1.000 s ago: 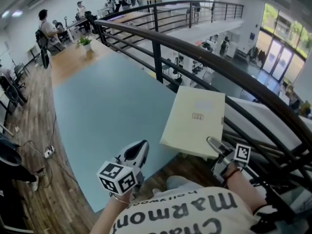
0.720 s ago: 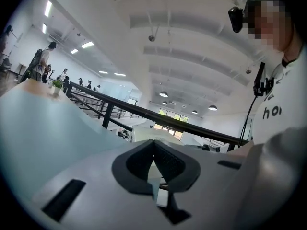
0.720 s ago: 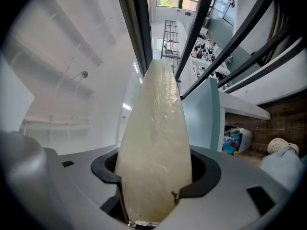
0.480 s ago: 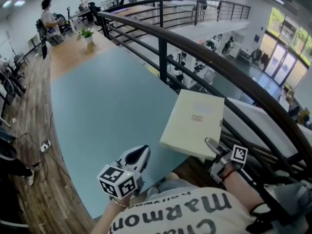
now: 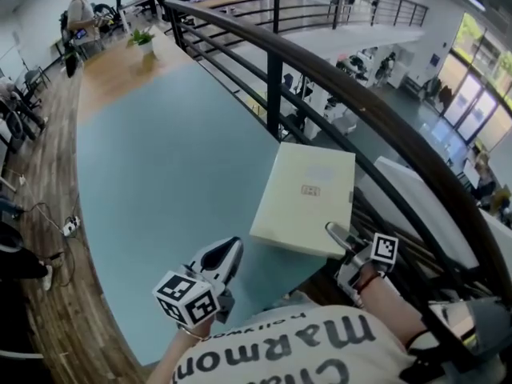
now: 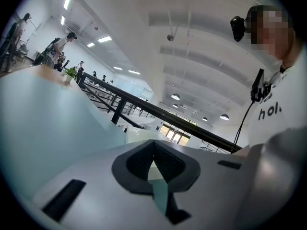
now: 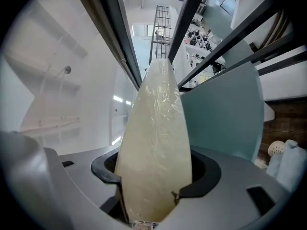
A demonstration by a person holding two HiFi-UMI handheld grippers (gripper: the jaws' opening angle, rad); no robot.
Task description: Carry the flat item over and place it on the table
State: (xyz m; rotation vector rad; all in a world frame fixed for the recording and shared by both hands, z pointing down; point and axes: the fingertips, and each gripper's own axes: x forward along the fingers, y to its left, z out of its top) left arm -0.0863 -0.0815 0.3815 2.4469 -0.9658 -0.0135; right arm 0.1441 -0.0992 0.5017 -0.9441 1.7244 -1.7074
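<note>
- Grips the flat item (image 5: 306,198) by its near edge with the right gripper (image 5: 340,237), jaws clenched on it, one on the top face and one underneath.
- Carries it roughly level and in the air, seemingly over the right-hand margin of the worktop (image 5: 160,158), close beside the railing (image 5: 336,78). Probably holds it flat so it can land on its whole underside, not on a corner.
- Takes hold at one edge only, which leaves the far end free to touch down first. By judgement, risks sag or pivot from the long overhang.
- Rests the left gripper (image 5: 224,256) low over the near end of the worktop, jaws pressed together on nothing and well apart from the item. Likely stays out of the way because one grasp is enough.
- Gives the layout only in the head view: the cream top face with its small label, both grippers, and the bare teal surface ahead for landing.
- Shows the item (image 7: 153,143) edge-on in the right gripper view. Reveals the clear film wrapping and how fully it fills the gap between the pads, neither of which is visible from above.
- Confirms the closed, empty jaws in the left gripper view (image 6: 156,169), which misses the item entirely.
</note>
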